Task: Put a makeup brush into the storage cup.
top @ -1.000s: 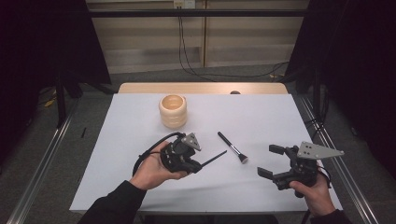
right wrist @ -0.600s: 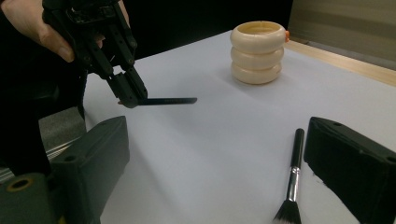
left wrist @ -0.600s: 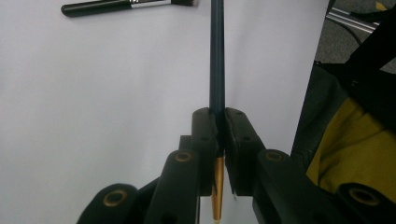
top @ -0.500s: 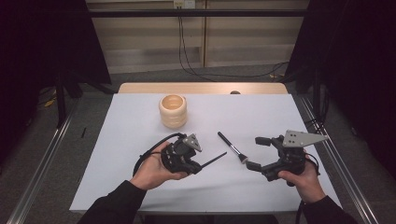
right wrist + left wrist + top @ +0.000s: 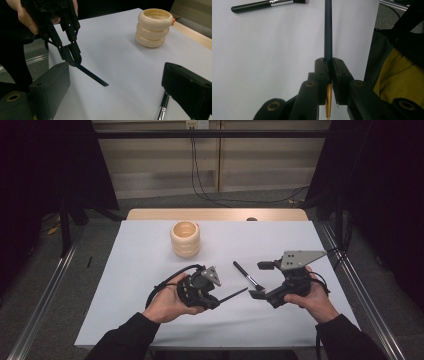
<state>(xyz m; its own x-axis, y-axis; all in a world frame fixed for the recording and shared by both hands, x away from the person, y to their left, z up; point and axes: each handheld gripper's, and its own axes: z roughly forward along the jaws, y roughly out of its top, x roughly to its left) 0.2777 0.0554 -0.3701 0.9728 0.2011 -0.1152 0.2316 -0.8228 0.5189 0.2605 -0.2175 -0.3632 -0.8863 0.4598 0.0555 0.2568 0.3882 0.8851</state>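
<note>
High view: left gripper (image 5: 216, 299) clamps a thin dark pencil (image 5: 234, 295), tip pointing right, low over the white table (image 5: 125, 270). Right gripper (image 5: 261, 280), jaws wide apart and empty, sits over the makeup brush (image 5: 246, 276) lying mid-table; likely lining up a pick. Ribbed cream cup (image 5: 185, 238) stands far left, probably the holder.

Left gripper view: jaws pinched tight on the pencil's shaft, gold end behind them.

Right gripper view: brush handle (image 5: 162, 106) lies by the right-hand jaw, untouched.
</note>
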